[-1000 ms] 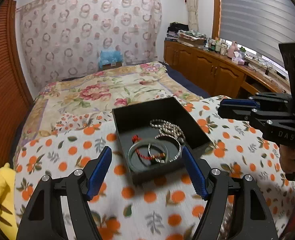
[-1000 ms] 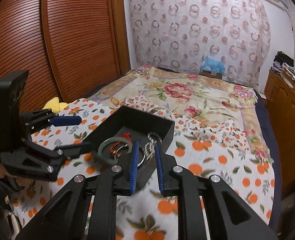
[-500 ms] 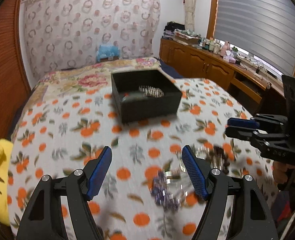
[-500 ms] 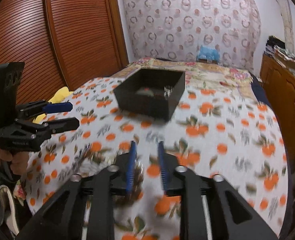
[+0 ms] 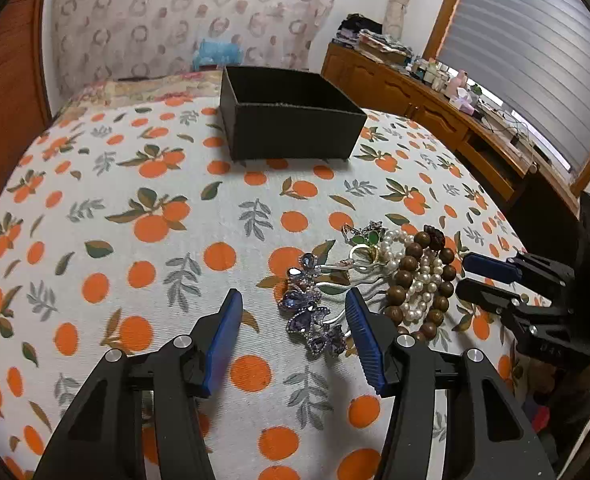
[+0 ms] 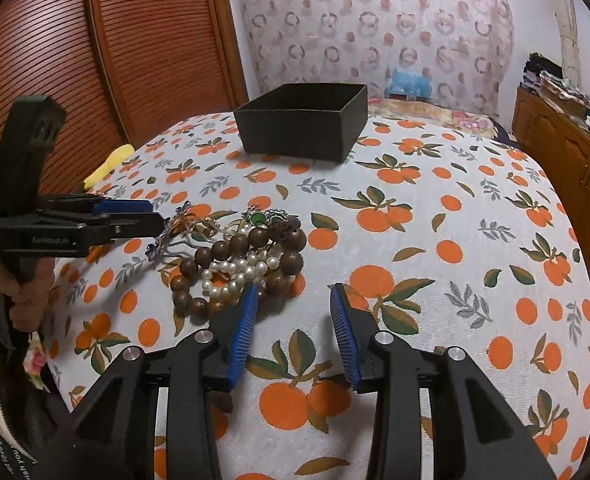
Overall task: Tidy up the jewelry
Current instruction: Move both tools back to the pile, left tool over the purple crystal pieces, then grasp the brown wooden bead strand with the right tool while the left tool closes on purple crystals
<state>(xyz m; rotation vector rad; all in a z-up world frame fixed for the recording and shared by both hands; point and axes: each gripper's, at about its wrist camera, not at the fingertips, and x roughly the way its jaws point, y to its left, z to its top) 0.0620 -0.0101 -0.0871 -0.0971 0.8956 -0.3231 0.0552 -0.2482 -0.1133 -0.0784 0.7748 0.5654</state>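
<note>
A: Any legible writing? 
B: Embossed letters on the side of the left gripper (image 6: 135, 220) in the right wrist view, too blurred to read. Likewise a small mark on the right gripper (image 5: 483, 280) body in the left wrist view.

A: Gripper states? 
B: Both spread wide, nothing between the pads.

A: Jewelry position? 
B: One heap on the orange-print cloth (image 5: 143, 216): wooden bead bracelet (image 6: 235, 246), pearl strand (image 6: 235, 276), purple gem hairpin (image 5: 311, 312). Hairpin lies just ahead of the left gripper; beads touch the right gripper's left pad.

A: View differences? 
B: Left view shows the cabinet (image 5: 455, 120) and blinds; right view shows the slatted wooden door (image 6: 135, 40).

A: Room? 
B: Black box (image 5: 291, 120) stands at the far side, well apart from the heap, open cloth between.
</note>
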